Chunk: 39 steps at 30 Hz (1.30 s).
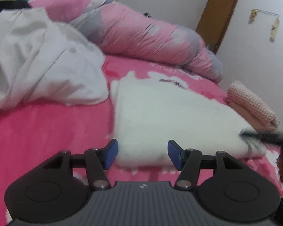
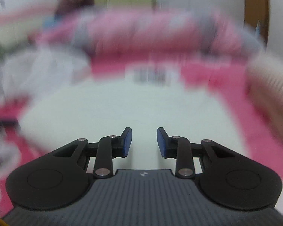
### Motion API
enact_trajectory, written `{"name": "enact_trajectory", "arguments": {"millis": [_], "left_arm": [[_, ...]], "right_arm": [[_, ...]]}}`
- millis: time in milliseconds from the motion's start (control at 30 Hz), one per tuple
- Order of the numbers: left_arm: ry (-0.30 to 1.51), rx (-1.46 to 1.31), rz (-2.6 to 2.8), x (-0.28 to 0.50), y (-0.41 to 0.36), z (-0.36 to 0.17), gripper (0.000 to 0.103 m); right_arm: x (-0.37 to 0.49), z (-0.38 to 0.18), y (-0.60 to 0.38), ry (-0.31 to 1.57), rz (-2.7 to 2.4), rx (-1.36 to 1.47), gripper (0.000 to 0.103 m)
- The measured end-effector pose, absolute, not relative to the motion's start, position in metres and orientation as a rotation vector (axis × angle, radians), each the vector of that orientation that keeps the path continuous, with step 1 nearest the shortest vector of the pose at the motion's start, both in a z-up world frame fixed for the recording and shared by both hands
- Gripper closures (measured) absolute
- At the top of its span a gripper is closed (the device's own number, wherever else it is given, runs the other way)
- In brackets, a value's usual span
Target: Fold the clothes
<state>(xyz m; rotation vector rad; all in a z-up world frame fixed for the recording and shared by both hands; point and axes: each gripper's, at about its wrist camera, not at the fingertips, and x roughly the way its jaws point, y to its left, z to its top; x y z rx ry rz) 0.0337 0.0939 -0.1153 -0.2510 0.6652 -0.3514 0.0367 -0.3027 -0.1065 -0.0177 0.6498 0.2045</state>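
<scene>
A folded white fluffy garment lies flat on the pink bedsheet. My left gripper hovers at its near edge. The jaws are open and the blue pads stand either side of the edge without pressing on it. A dark blurred shape at the garment's right corner looks like my right gripper. The right wrist view is heavily blurred. There my right gripper is over the same white garment, with a narrow gap between its pads and nothing seen in the gap.
A crumpled white shirt is heaped at the left of the bed. A rolled pink and grey quilt runs along the far side. A folded pink waffle-knit piece sits at the right edge. A brown door is behind.
</scene>
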Motion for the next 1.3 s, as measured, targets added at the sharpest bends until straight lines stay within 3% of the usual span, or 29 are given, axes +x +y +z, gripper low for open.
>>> {"name": "enact_trajectory", "arguments": {"millis": [133,300,533,733,967,1133,1300], "left_arm": [[0.697,-0.31,-0.368,0.038,0.102,-0.127,0.045],[0.678,-0.357,-0.355,0.033,0.116,-0.128,0.046],[0.666,-0.415,-0.319,0.036,0.132,-0.131,0.048],[0.67,-0.436,-0.321,0.038,0.136,-0.135,0.049],[0.66,-0.445,-0.331,0.037,0.138,-0.141,0.05],[0.654,-0.463,-0.346,0.037,0.142,-0.145,0.05],[0.645,-0.466,-0.351,0.035,0.143,-0.147,0.052]], "right_arm": [[0.045,-0.09,-0.292,0.663,0.159,-0.008,0.075],[0.033,-0.044,-0.243,0.494,0.354,-0.055,0.075],[0.06,-0.108,-0.196,0.648,0.471,-0.168,0.076],[0.045,-0.05,-0.158,0.509,0.574,-0.191,0.077],[0.065,-0.108,-0.112,0.621,0.654,-0.331,0.075],[0.068,-0.063,-0.11,0.56,0.676,-0.262,0.077],[0.088,-0.099,-0.104,0.629,0.679,-0.231,0.077]]}}
